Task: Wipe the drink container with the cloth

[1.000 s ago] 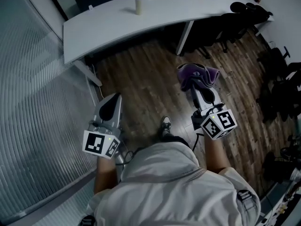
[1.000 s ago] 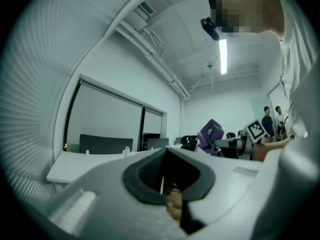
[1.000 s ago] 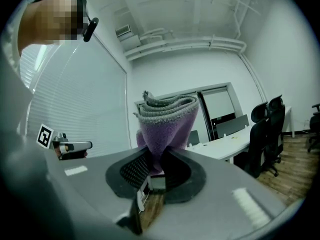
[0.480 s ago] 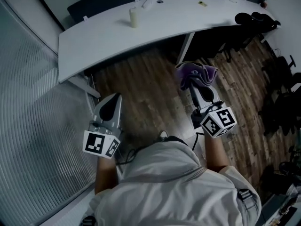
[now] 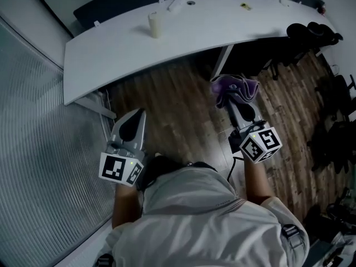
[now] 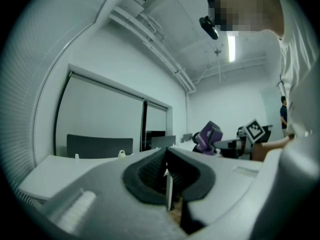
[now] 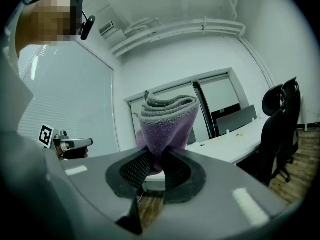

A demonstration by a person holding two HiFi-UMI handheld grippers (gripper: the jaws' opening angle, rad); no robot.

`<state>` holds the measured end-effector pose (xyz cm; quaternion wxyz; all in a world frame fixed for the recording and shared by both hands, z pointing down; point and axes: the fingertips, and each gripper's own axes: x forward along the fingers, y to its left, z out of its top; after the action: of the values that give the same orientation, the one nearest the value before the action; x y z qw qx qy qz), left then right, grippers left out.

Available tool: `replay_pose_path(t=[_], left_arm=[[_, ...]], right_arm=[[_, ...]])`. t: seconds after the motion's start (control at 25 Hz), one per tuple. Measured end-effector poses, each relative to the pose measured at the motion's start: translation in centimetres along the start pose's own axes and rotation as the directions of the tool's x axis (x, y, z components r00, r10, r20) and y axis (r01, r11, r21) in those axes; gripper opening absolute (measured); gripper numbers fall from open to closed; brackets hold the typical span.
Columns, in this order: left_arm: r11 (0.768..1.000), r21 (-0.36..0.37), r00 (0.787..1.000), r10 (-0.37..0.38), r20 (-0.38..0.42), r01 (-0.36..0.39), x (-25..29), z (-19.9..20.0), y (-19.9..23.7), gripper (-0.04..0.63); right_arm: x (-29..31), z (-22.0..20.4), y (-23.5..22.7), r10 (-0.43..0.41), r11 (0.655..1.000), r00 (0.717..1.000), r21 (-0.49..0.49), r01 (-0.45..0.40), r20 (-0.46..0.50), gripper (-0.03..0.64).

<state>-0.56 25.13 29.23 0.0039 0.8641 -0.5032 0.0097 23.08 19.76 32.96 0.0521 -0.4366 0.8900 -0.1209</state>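
A pale drink container [image 5: 154,24] stands upright near the back of the white curved table [image 5: 111,54], far ahead of both grippers. My right gripper [image 5: 229,100] is shut on a bunched purple cloth [image 5: 236,88], which rises as a folded wad [image 7: 165,124] out of the jaws in the right gripper view. My left gripper [image 5: 135,118] is shut and holds nothing; its jaws meet in the left gripper view [image 6: 167,181]. Both grippers hang over the wooden floor, short of the table's front edge.
Black office chairs [image 5: 311,35] stand at the table's right end and along the right wall. A frosted glass partition [image 5: 39,149] runs down the left. The table's leg [image 5: 221,62] stands ahead of the right gripper. Small items [image 5: 245,5] lie at the table's far edge.
The view has shifted so the table and container sit lower and further left in the frame. Both grippers keep their hold and pose; the foot seen on the floor earlier is hidden now.
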Motion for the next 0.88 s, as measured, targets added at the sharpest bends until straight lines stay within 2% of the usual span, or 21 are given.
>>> replay_pose_path(t=[0.36, 0.68, 0.88], left_arm=[[0.998, -0.021, 0.998, -0.056, 0.011, 0.056, 7.7, -0.8, 6.5, 0.005], [0.992, -0.023, 0.993, -0.121, -0.007, 0.120, 15.4, 0.6, 18.7, 0.005], [0.986, -0.031, 0.986, -0.162, -0.043, 0.161, 19.5, 0.1, 26.9, 0.005]], right_arm=[[8.1, 0.5, -3.3, -0.031, 0.999, 0.999, -0.018, 0.031, -0.014, 0.063], [21.3, 2.2, -3.7, -0.070, 0.997, 0.997, -0.030, 0.069, -0.026, 0.063], [29.7, 1.9, -3.5, -0.107, 0.994, 0.994, -0.022, 0.107, -0.036, 0.063]])
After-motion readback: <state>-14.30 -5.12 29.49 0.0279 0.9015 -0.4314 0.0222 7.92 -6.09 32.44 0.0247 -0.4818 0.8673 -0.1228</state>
